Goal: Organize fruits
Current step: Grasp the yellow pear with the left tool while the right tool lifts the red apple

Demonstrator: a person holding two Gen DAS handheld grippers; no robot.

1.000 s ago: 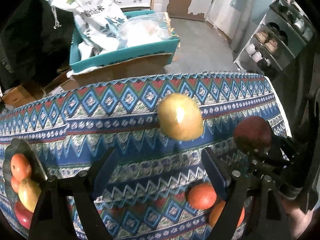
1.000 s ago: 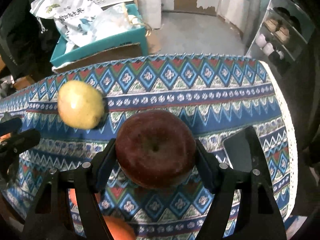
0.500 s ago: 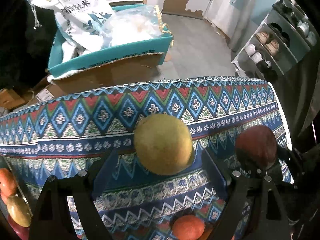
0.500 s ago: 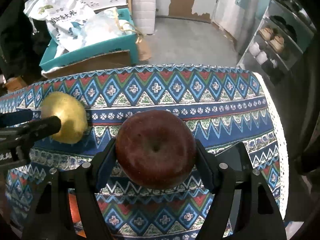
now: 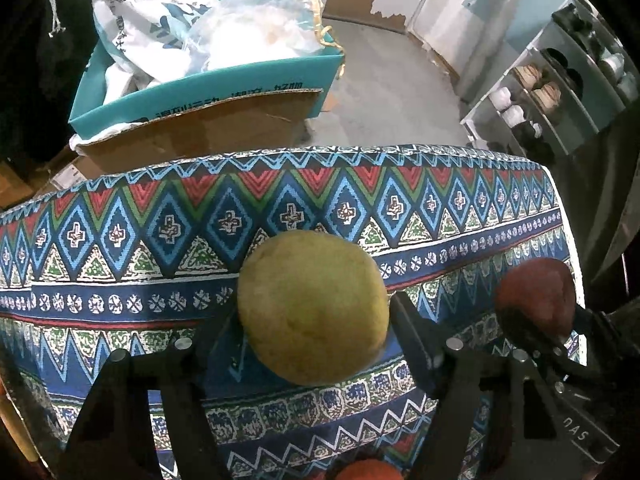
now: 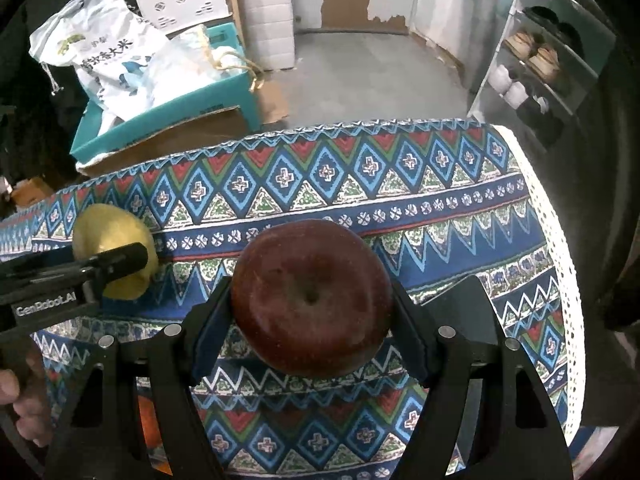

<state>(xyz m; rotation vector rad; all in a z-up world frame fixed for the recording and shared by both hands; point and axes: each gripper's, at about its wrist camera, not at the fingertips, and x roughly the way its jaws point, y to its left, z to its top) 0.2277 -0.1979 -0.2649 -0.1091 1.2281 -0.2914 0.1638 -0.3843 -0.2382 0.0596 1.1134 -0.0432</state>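
Note:
A yellow-green round fruit point(image 5: 314, 308) lies on the patterned tablecloth point(image 5: 160, 232), between the fingers of my left gripper point(image 5: 312, 320). The jaws stand close on both sides of it; contact is unclear. It also shows in the right wrist view point(image 6: 116, 248), partly behind a left finger point(image 6: 120, 258). My right gripper point(image 6: 312, 304) is shut on a dark red apple point(image 6: 312, 298), held above the cloth. The apple shows at the right of the left wrist view point(image 5: 534, 296). An orange fruit point(image 5: 366, 470) lies at the near edge.
The cloth-covered table ends at its far edge point(image 6: 360, 124) and right lace edge point(image 6: 560, 260). Beyond it stand a teal box point(image 5: 200, 92) with white bags and a shoe rack point(image 6: 536, 64). An orange fruit point(image 6: 148, 424) shows under my right gripper.
My left gripper has moved forward and right, so the yellow-green fruit now sits between its fingers, which have narrowed around it. The bowl of fruit has left the view. The right gripper still holds the apple.

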